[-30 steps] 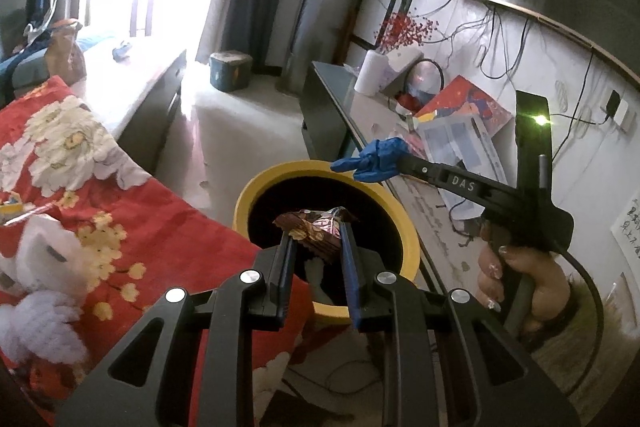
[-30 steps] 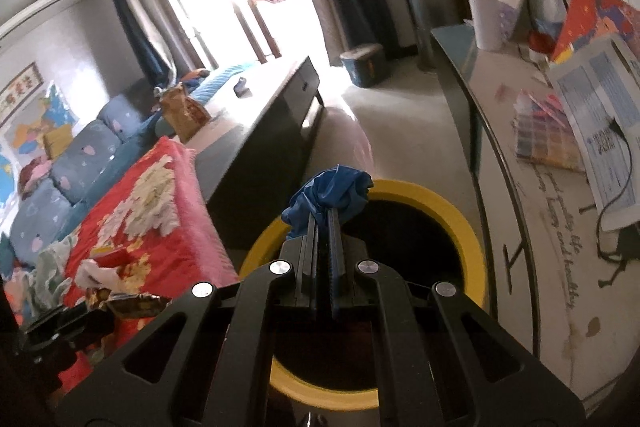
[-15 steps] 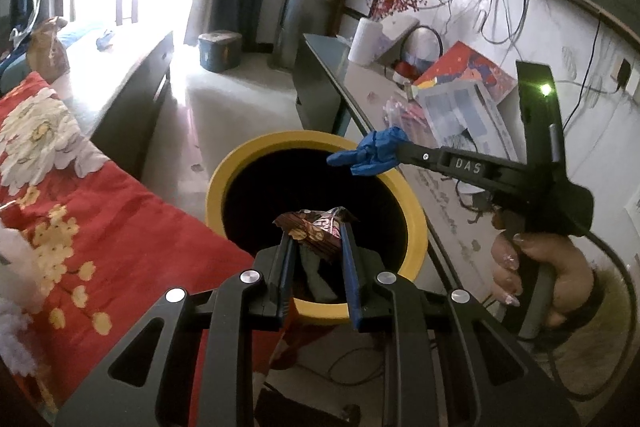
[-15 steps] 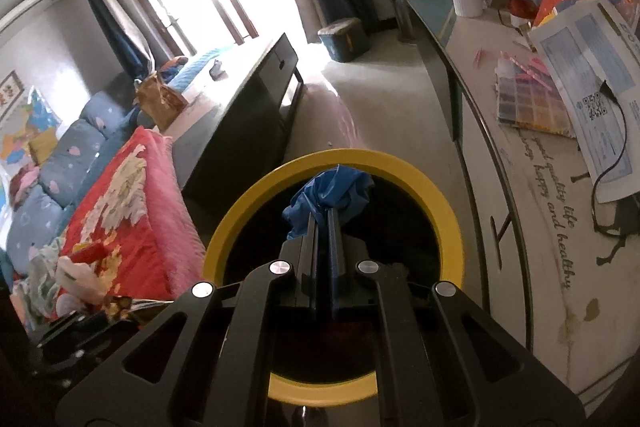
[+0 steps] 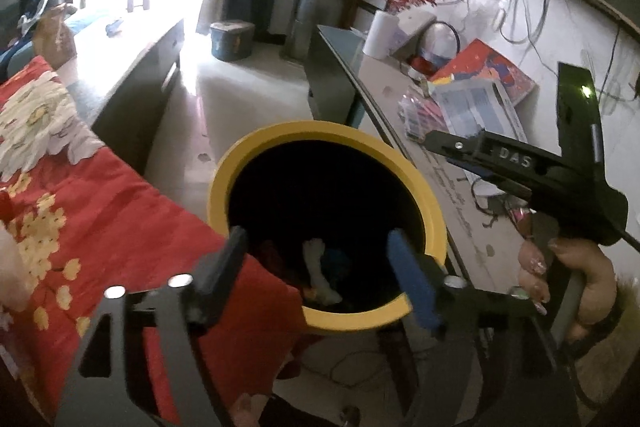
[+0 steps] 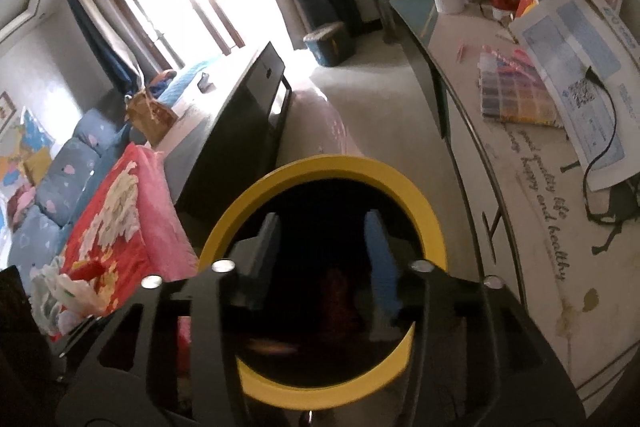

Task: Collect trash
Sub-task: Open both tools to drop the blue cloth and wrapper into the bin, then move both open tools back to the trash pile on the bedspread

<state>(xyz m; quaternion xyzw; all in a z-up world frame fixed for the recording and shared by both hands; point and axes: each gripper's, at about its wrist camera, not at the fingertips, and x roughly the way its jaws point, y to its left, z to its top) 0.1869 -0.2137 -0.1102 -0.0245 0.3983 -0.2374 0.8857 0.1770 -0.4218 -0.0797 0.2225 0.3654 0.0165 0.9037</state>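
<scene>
Both grippers, left gripper point(image 5: 316, 247) and right gripper point(image 6: 324, 231), have just been opening over the yellow bin point(image 5: 434, 223); fingers released, empty. Dropped wrapper and blue scrap point(image 5: 338, 259) lie inside. Next: seek remaining trash on the bed point(image 5: 100, 211).

Window point(image 6: 192, 7) glare blown out; fisheye edges blurred.
</scene>
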